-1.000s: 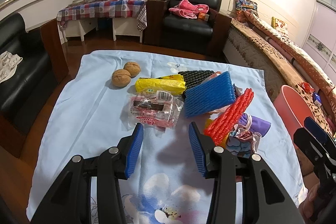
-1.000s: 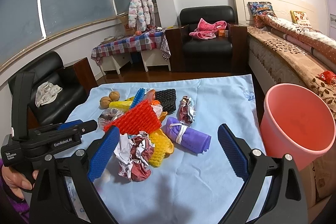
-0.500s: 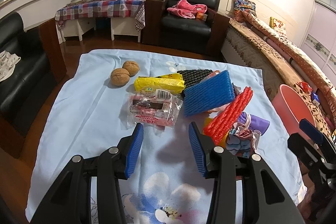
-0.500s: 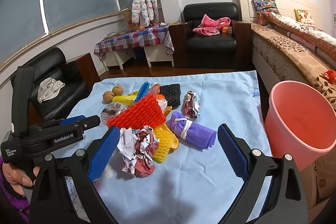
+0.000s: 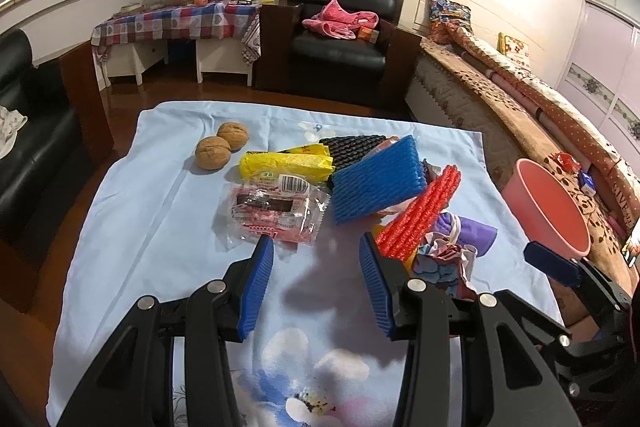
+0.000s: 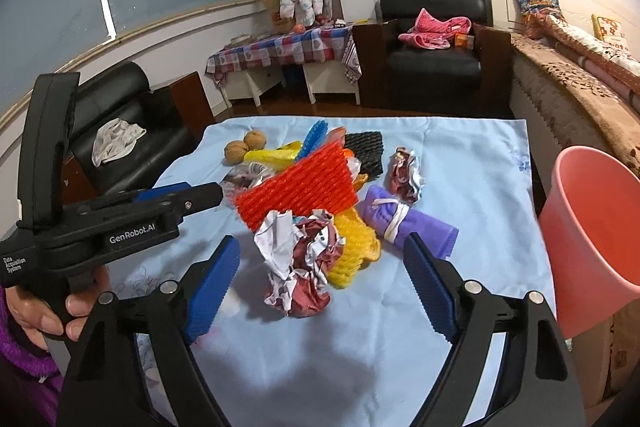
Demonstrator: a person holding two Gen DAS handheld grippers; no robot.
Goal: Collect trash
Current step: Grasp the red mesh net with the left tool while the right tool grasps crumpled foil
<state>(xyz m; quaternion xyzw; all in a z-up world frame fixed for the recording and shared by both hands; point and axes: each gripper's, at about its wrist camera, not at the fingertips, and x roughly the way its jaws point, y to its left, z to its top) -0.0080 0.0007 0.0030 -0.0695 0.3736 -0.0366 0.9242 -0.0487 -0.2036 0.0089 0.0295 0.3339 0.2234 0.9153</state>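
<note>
Right hand-held gripper [image 6: 320, 275], with black arms and blue ribbed pads, hangs low over the table [image 6: 472, 155] with its jaws wide; they have just been closing a little, and the crumpled ball of red, white and silver paper [image 6: 298, 263] lies between them, not yet pressed by either pad. Left hand-held gripper [image 5: 316, 283] stands open over bare light-blue cloth, nothing between its pads, just short of the clear plastic snack wrapper with red print [image 5: 276, 213].

Just behind the paper ball sit a yellow foam fruit net [image 6: 354, 253] and a red foam fruit net [image 6: 298, 193] propped on edge. A rolled purple cloth tied with white string [image 6: 400, 225] lies to the right of these, beside a smaller twisted foil wrapper [image 6: 404, 173]. Farther back are a black foam net [image 6: 366, 151], a blue foam net [image 5: 378, 183], a yellow plastic bag [image 5: 286, 165] and two brown walnuts [image 5: 220, 149].

A pink plastic bucket [image 6: 592, 235] stands off the table's right edge, near the bed. A hand [image 6: 40, 311] in a purple fleece sleeve grips the left tool's handle.
</note>
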